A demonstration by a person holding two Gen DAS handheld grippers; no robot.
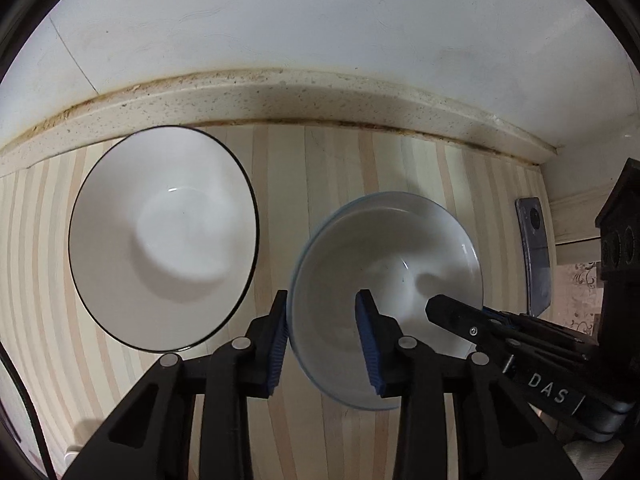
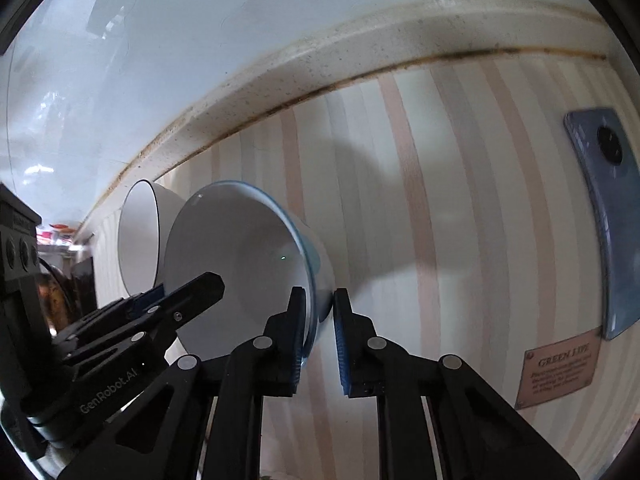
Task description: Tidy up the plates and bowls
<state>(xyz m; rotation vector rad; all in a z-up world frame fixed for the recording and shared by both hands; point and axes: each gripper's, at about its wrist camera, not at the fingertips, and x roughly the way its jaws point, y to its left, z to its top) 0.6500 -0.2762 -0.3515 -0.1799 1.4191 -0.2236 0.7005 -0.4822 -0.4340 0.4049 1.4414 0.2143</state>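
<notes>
Porcelain is what both tools are dealing with here: a blue-rimmed bowl (image 1: 384, 280) sits straddled by the left gripper (image 1: 324, 340), whose blue-padded fingers stand a moderate way apart with the near rim between them, one outside the wall and one inside, seemingly without pressing on it. The right gripper (image 2: 318, 340) has its jaws drawn much closer together over the same bowl's edge, one pad inside and one outside; the gap left looks a little wider than the wall, so whether it truly clamps the rim cannot be told. In the left wrist view that right tool reaches into the bowl from the right. Ahead and to the left of the left gripper, a larger black-rimmed bowl (image 1: 164, 236) rests on the striped counter (image 1: 340, 160), just beside the blue-rimmed one and probably its nesting partner. A phone (image 2: 600, 220) lies well off to the right of the right gripper, with a small label (image 2: 558, 368) nearer. The bowl should be stiff, fairly heavy for its size, glazed and therefore slippery, and apt to chip if knocked against its neighbour. The rim is the sensible place to hold it, pinched squarely across the wall and with the pads set deep, since a shallow grip on glaze may slide.
</notes>
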